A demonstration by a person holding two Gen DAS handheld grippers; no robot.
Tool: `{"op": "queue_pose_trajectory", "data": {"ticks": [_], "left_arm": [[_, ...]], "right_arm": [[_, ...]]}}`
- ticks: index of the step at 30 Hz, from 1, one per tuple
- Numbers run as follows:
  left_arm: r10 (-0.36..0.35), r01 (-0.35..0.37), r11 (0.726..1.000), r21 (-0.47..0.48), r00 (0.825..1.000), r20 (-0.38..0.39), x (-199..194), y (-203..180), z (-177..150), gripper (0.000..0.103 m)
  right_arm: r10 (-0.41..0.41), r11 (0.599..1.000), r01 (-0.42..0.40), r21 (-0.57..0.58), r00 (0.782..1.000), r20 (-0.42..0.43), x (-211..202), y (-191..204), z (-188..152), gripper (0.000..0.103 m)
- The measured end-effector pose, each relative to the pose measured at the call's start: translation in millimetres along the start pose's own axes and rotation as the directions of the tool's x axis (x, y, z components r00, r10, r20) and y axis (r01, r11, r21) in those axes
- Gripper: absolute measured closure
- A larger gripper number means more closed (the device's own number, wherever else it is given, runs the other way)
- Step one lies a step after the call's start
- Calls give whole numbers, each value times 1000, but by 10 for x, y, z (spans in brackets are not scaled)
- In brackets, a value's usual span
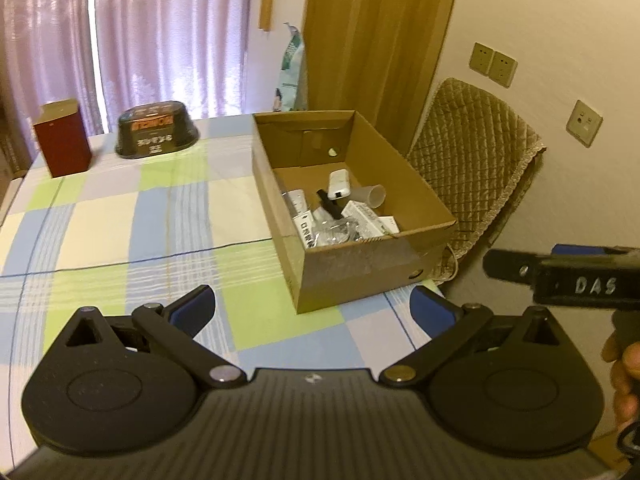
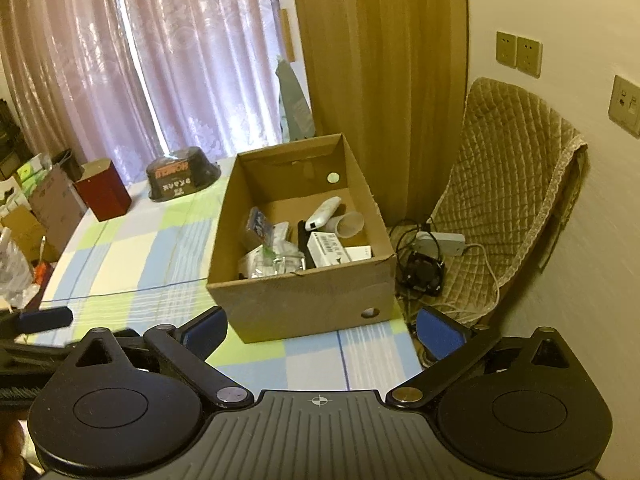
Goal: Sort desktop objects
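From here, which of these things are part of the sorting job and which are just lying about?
Job:
- cardboard box holding small items
- white device, clear cup, white packets inside it
- red box and dark tub, possibly
- left tool and right tool, both open

Lying about:
- quilted chair
- power strip
- curtains

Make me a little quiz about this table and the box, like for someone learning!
1. True or false: the cardboard box is empty.
2. What colour is the small box beside the dark tub? A red, B blue, C white.
3. Fill in: both the left gripper and right gripper are ____ and hold nothing.

Key: 1 false, small items lie inside; 2 A; 3 open.
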State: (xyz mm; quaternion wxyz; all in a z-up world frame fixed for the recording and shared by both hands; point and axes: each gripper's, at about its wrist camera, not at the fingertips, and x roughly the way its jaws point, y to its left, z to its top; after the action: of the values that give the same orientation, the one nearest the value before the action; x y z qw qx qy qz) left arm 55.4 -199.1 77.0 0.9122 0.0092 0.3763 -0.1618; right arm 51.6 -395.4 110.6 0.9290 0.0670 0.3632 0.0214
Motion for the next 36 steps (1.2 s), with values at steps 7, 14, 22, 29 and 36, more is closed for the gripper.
{"op": "queue_pose_trajectory", "data": {"ticks": [7,14,22,29,36], "left_arm": [[3,-4,1000,18,1000,6,-265,-76,-133,1],[3,-3,999,41,1000,0,-399,-102,-206,1],[11,-10,1000,23,999,-31,-452,-67,-282,1],[5,-5,1000,17,1000,-17,-518,-72,-273,1],[33,-34,999,35,999,4,-540,-108,-253,1]], "right_arm": [[-7,1000,7,-19,1000,-10,-255,44,-135,0],[-43,999,43,3,999,-19,-443,13,-252,0],[-39,999,39,-1,999,-29,-511,40,-289,0],[-43,999,43,-1,999,-24,-548,93,-278,0],[-35,999,35,-6,999,-23,-559,141,-268,0]]}}
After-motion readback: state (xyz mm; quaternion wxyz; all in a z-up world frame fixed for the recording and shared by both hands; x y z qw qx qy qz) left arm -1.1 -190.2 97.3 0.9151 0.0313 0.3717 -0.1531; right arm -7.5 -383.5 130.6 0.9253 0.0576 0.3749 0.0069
